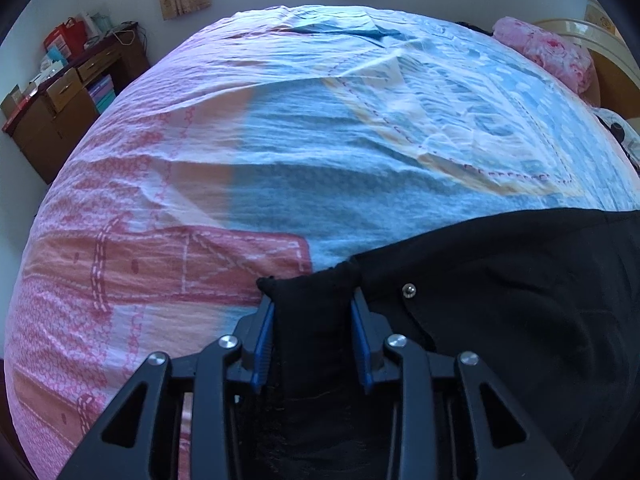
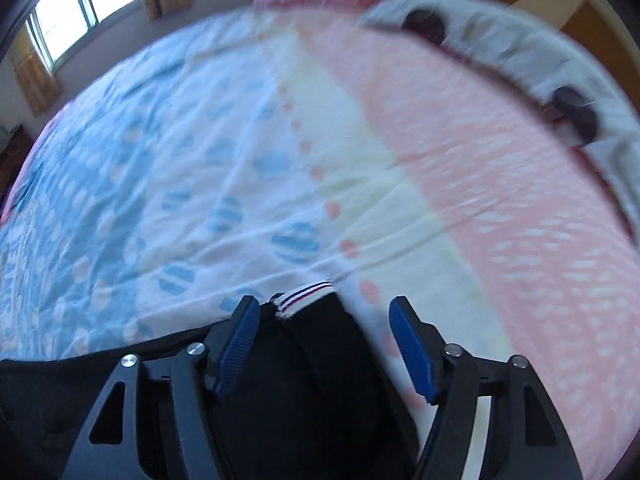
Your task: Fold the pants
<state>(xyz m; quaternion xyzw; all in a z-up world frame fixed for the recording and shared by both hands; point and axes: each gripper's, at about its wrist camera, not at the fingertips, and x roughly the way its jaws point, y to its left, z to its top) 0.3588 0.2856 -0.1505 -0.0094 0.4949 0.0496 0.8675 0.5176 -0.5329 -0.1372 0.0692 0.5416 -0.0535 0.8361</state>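
Note:
Black pants (image 1: 500, 280) lie on the bed at the lower right of the left wrist view, with a small metal snap (image 1: 409, 290) showing. My left gripper (image 1: 312, 304) is shut on a bunched fold of the black fabric between its blue pads (image 1: 264, 344). In the right wrist view the pants (image 2: 312, 360) lie under my right gripper (image 2: 324, 312), whose jaws stand wide apart over the striped waistband edge (image 2: 304, 295). The blue pads (image 2: 236, 344) are not closed on the cloth. This view is motion-blurred.
The bed is covered by a pink, blue and cream patterned sheet (image 1: 280, 152). A pink floral pillow (image 1: 552, 56) lies at the head. A wooden desk (image 1: 68, 92) with boxes stands by the left wall under a window. A grey pillow (image 2: 520, 40) lies at upper right.

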